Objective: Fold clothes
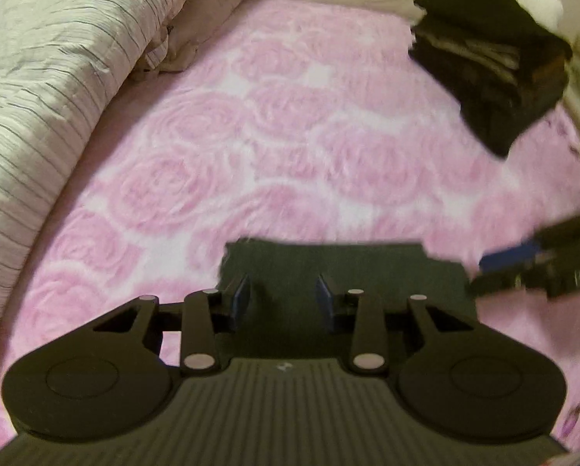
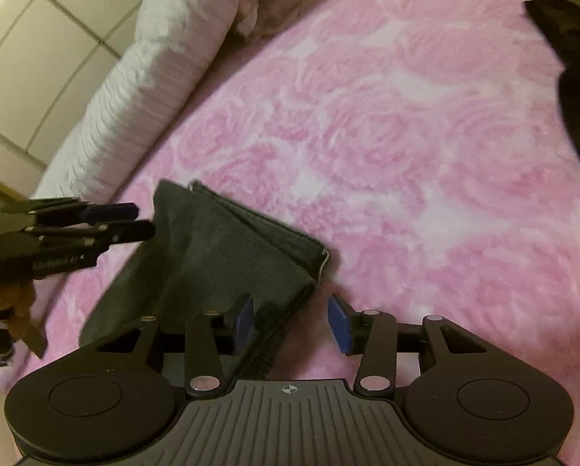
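Observation:
A dark folded garment [image 1: 344, 268] [image 2: 220, 256] lies flat on the pink rose-patterned blanket [image 1: 290, 136] [image 2: 426, 155]. My left gripper [image 1: 283, 297] hovers open over the garment's near part, nothing between its blue pads. It also shows from the side in the right wrist view, left gripper [image 2: 134, 219], at the garment's left corner. My right gripper [image 2: 292, 322] stands open above the garment's right edge, its left pad over the cloth and its right pad over the blanket. In the left wrist view the right gripper [image 1: 495, 272] enters from the right edge, blurred.
A stack of dark folded clothes [image 1: 495, 62] [image 2: 573, 50] sits at the far right of the bed. A grey striped duvet [image 1: 49, 89] [image 2: 146, 70] runs along the left side, with pillows [image 1: 212, 11] behind. A tiled floor [image 2: 26, 46] lies beyond.

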`<state>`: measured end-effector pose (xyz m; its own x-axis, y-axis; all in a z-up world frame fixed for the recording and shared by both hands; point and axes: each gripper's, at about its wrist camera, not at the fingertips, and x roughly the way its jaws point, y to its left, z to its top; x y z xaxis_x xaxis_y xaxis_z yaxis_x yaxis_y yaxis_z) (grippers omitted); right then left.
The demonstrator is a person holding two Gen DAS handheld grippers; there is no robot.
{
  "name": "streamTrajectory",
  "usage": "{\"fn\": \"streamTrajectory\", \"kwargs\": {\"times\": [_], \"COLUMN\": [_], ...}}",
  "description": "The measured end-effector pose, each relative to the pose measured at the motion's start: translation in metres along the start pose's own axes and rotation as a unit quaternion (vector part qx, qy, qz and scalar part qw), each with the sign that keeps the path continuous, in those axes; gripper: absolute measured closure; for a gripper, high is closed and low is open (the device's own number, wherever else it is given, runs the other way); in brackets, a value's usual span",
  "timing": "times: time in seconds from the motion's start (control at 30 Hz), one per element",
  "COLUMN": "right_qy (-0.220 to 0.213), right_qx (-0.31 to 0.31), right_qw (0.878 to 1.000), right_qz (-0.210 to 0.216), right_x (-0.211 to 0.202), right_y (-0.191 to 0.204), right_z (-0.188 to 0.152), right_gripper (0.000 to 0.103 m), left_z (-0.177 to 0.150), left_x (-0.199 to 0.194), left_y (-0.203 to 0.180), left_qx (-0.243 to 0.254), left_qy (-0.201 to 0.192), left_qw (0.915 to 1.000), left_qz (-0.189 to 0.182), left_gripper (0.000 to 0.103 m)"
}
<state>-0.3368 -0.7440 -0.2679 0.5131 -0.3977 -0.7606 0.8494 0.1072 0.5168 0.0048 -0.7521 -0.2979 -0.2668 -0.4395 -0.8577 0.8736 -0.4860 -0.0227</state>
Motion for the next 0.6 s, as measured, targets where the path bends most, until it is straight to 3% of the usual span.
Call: {"fn": "streamTrajectory", "kwargs": {"times": [0.17, 0.3, 0.47, 0.6], "right_qy": [0.007, 0.021, 0.016, 0.019], "right_qx": [-0.001, 0.001, 0.056, 0.085], "right_qw": [1.0, 1.0, 0.998, 0.994], "right_qz": [-0.003, 0.001, 0.039, 0.065], "right_x": [0.027, 0.051, 0.026, 0.016], "right_y": [0.0, -0.005, -0.03, -0.038], "right_z": [0.004, 0.008, 0.003, -0.015], "right_gripper": [0.059, 0.057, 0.044, 0.035], "left_z": [0.006, 0.001, 0.002, -0.025], "left_x": [0.048, 0.06, 0.032, -0.02], "left_y": [-0.014, -0.02, 0.001, 0.034], "left_qx": [0.046, 0.068, 0.014, -0.051], "left_qy": [0.039, 0.039, 0.027, 0.0], "left_qw": [0.9979, 0.996, 0.9993, 0.9983], "left_qz": [0.025, 0.043, 0.022, 0.027], "left_gripper": [0.069, 0.069, 0.071, 0.07]}}
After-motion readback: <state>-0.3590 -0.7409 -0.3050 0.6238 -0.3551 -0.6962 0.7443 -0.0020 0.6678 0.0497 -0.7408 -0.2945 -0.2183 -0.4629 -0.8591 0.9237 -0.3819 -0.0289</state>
